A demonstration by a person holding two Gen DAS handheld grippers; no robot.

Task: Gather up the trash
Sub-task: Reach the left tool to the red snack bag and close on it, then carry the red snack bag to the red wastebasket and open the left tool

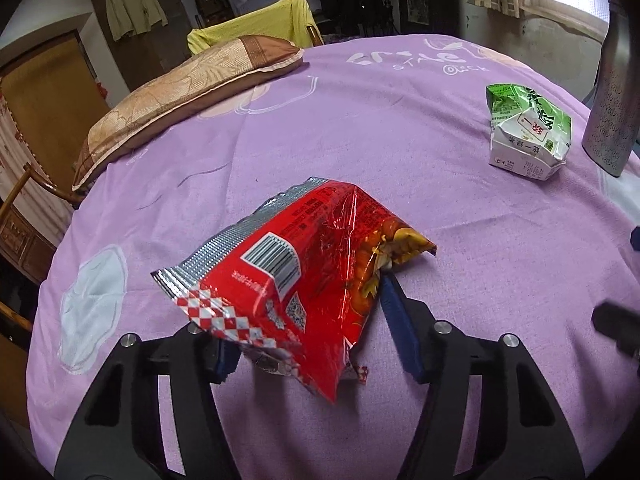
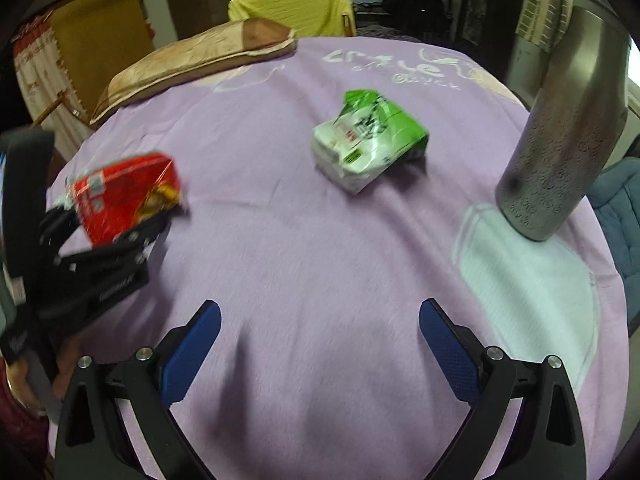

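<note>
A crumpled red snack wrapper (image 1: 304, 280) sits between the blue pads of the left gripper (image 1: 308, 320), whose fingers stand wide on either side of it; whether the pads actually touch the foil cannot be told. Farther ahead and to that claw's right lies a crushed green-and-white drink carton (image 1: 528, 132) on the purple bedsheet (image 1: 360, 140), well apart from the wrapper. From the right wrist camera, the right gripper (image 2: 320, 356) hangs spread wide over bare sheet, holding nothing, with the carton (image 2: 368, 140) straight ahead of it and the wrapper (image 2: 124, 196) off to its left. A tall metal flask (image 2: 560, 140) stands upright ahead and to its right, beside a pale patch in the sheet. A tan pillow (image 1: 180, 100) lies at the far left edge, with a yellow cloth (image 1: 260, 26) draped behind it.
</note>
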